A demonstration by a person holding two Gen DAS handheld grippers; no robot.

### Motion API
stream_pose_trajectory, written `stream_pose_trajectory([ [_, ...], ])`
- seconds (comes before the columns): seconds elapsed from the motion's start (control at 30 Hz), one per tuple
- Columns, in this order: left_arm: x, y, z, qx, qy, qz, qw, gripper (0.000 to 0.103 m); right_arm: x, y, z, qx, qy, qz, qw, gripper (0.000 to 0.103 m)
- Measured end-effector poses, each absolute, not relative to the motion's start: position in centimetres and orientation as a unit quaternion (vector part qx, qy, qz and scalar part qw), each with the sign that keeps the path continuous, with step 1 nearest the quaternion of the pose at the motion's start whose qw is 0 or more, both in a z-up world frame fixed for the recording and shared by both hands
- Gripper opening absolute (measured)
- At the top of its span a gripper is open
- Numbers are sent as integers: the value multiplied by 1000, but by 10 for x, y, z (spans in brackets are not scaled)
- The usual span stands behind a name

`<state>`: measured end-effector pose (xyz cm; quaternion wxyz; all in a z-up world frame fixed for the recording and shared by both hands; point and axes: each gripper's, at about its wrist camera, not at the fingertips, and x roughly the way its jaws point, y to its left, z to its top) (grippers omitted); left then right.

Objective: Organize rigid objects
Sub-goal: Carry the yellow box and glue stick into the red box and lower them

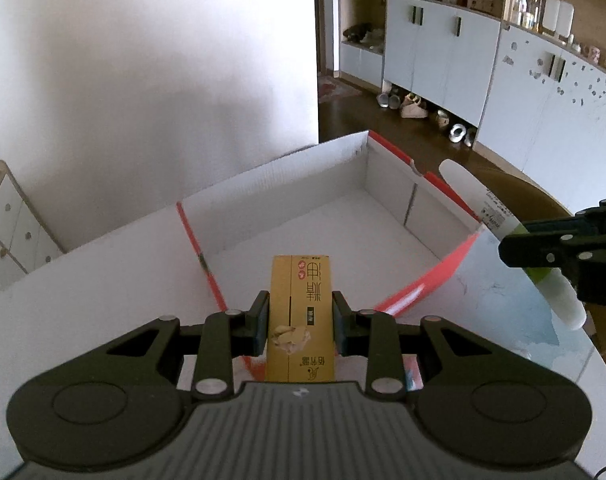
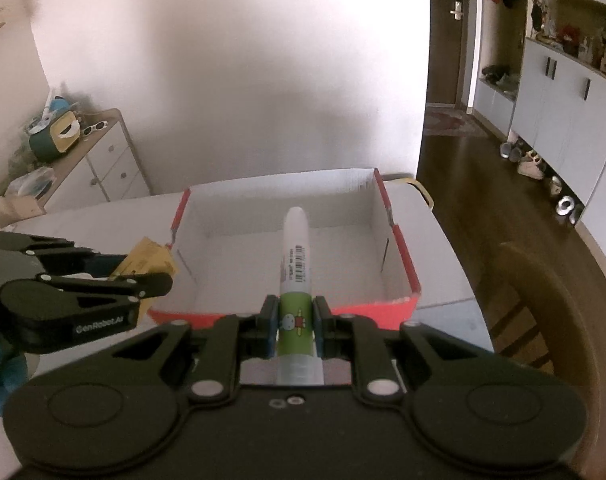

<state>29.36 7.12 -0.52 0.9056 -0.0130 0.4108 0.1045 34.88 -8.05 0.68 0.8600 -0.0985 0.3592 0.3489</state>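
My left gripper is shut on a yellow carton with Chinese print and holds it over the near edge of an open white box with red edges. My right gripper is shut on a white and green glue stick that points into the same box. The box looks empty inside. In the left wrist view the right gripper and its glue stick hang over the box's right side. In the right wrist view the left gripper and carton are at the box's left side.
The box sits on a white table. A wooden chair back stands at the table's right. White cabinets with shoes beneath line the far right wall. A low drawer unit with clutter stands at the left.
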Motion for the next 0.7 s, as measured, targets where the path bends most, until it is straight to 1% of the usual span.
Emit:
stream_pose_trajectory([
  [0.17, 328, 77, -12, -11, 417, 107, 902, 30, 378, -63, 0, -117, 358, 345, 860, 16],
  [0.37, 365, 87, -25, -31, 430, 105, 896, 30, 415, -44, -16, -128, 362, 339, 859, 16],
  [0.7, 423, 95, -66, -27, 466, 128, 875, 30, 461, -17, -58, -147, 393, 351, 837, 16],
])
